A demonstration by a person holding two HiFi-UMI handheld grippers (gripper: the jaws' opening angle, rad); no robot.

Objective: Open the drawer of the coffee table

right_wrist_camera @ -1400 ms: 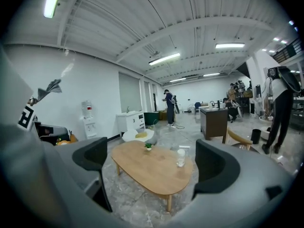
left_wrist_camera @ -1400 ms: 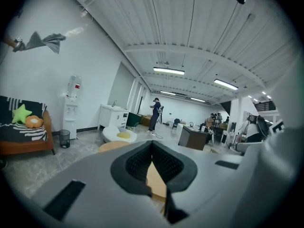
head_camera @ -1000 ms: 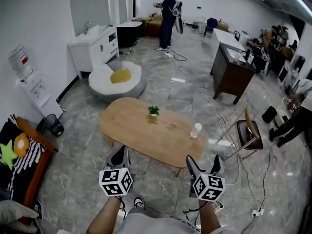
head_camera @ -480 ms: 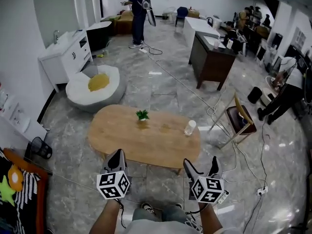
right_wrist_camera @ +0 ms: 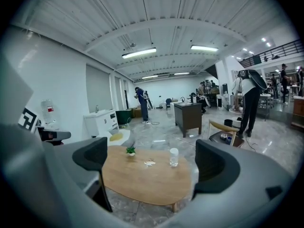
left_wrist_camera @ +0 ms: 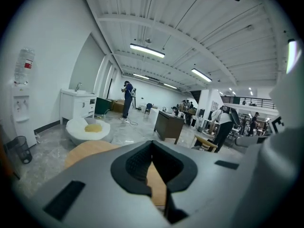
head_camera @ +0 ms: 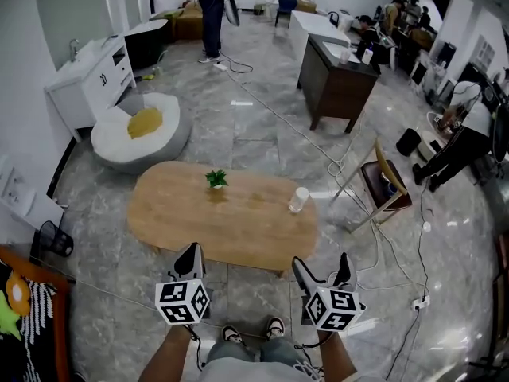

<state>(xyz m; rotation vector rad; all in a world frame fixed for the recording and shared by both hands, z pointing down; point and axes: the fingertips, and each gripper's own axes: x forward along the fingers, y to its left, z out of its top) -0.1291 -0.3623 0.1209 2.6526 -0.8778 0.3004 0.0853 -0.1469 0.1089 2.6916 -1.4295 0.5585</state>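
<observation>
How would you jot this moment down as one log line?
left tongs: shut, empty | right tongs: open, empty | coffee table: ahead, untouched | drawer: not visible

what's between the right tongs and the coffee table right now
Nothing visible. Only floor lies between the open right tongs and the coffee table's near edge. The small plant and the cup stand on top, out of the way. The drawer itself does not show from here.
</observation>
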